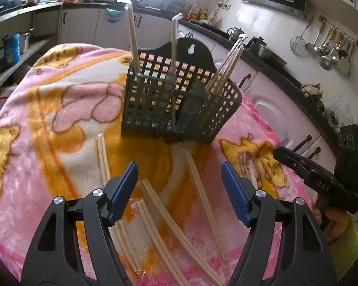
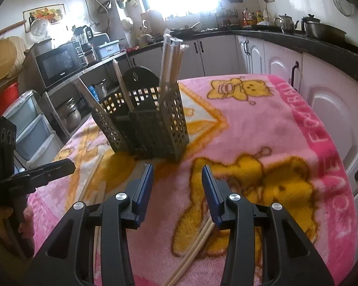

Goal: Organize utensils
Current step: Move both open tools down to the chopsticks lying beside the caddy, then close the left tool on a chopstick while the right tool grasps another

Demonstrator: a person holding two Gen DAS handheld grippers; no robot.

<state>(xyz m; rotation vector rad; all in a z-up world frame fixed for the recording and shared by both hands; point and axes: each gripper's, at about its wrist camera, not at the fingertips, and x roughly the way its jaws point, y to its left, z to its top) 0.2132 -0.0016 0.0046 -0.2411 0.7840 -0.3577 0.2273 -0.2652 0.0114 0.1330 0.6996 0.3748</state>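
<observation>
A black lattice utensil holder (image 1: 179, 104) (image 2: 145, 128) stands on a pink blanket-covered table (image 1: 47, 143). Wrapped chopstick pairs stand upright in its compartments (image 1: 224, 71) (image 2: 171, 64). Several more wrapped pairs lie flat on the blanket (image 1: 202, 200), in front of the holder. My left gripper (image 1: 179, 174) hovers open above those loose pairs, nothing between its blue pads. My right gripper (image 2: 176, 176) is open too, empty, with one pair (image 2: 198, 243) lying under it. The right gripper also shows at the right edge of the left wrist view (image 1: 310, 171).
Kitchen counters and white cabinets (image 2: 322, 90) ring the table. A microwave (image 2: 59, 64) sits on a shelf at the left, with plastic drawers (image 2: 28, 128) below. Ladles hang on the wall (image 1: 327, 47). A hand (image 2: 9, 226) holds the other gripper's handle.
</observation>
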